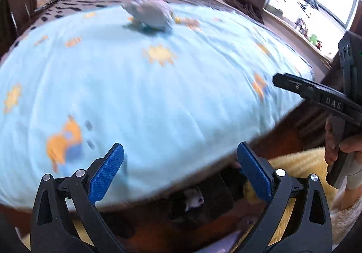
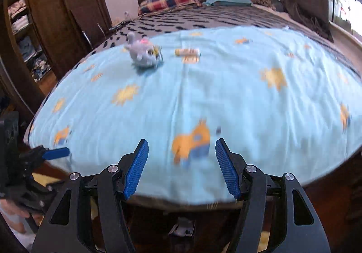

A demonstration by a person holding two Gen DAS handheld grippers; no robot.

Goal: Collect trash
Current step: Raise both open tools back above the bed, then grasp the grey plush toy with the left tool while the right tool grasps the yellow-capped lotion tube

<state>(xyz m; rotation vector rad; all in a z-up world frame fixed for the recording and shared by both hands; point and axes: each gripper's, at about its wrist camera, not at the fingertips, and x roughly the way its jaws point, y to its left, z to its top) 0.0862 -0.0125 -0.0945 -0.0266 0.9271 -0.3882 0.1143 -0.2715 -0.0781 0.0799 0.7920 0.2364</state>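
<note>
Beside the plush toy [image 2: 142,54], a wrapper [image 2: 187,52]

Light-blue blanket [image 2: 203,99] covers near bed; grey plush toy [image 2: 142,53] far left; checked pillow [image 2: 167,2] at headboard.

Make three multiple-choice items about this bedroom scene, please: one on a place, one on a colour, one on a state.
1. Where does the small tube-shaped wrapper lie?
A. on the light blue blanket, beside the grey plush toy
B. on the checked pillow
C. between the right gripper's pads

2. What colour are the pads of the right gripper?
A. red
B. blue
C. yellow

3. In what state is the left gripper?
A. shut on the plush toy
B. shut on the blanket
C. open, holding nothing

Answers: 1 A, the wrapper rests on the blanket just right of the toy; 2 B, both ribbed pads are blue; 3 C, its pads stand far apart with only the blanket behind.
</note>
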